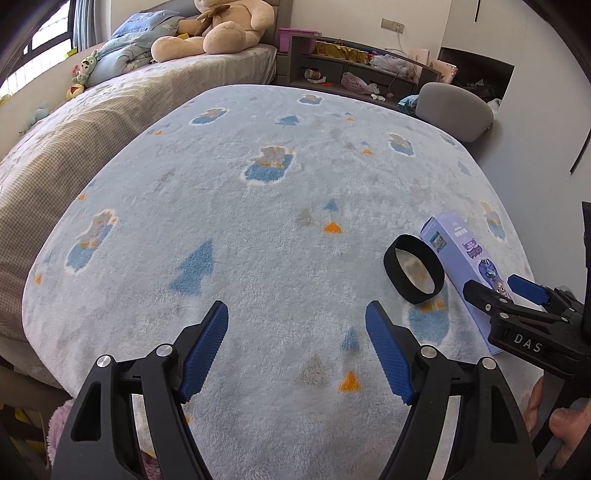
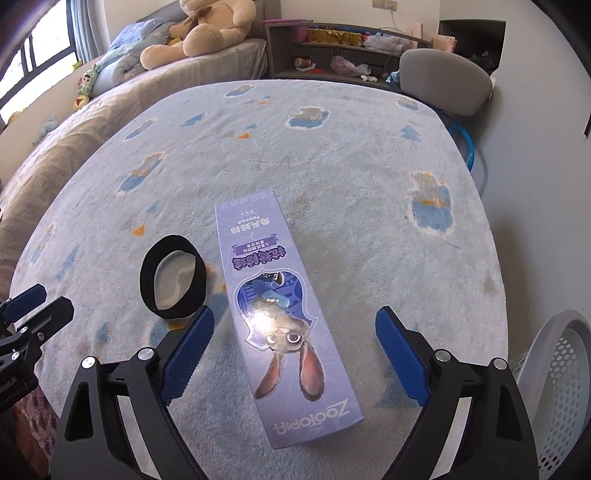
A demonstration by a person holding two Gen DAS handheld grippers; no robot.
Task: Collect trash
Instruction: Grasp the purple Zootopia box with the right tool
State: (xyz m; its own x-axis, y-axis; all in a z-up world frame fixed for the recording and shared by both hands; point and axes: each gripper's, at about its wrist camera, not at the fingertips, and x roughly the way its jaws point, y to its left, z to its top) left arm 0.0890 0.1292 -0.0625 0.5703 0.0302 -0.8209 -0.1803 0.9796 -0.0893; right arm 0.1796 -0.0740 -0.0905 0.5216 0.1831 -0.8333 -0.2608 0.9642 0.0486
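A long purple Zootopia box (image 2: 280,314) lies flat on the fluffy blue blanket (image 2: 332,184). My right gripper (image 2: 294,321) is open, its blue pads on either side of the box's near half, above it. A black ring band (image 2: 173,280) stands just left of the box. In the left wrist view my left gripper (image 1: 297,315) is open and empty over bare blanket (image 1: 258,221); the ring (image 1: 413,274) and the box (image 1: 458,254) lie to its right, with the right gripper (image 1: 506,291) over the box.
A white perforated basket (image 2: 554,387) stands at the right edge by the table. A grey chair (image 2: 447,79) sits at the far side. A bed (image 1: 92,122) with a teddy bear (image 1: 218,29) is to the left. Cluttered shelves (image 1: 351,66) line the back wall.
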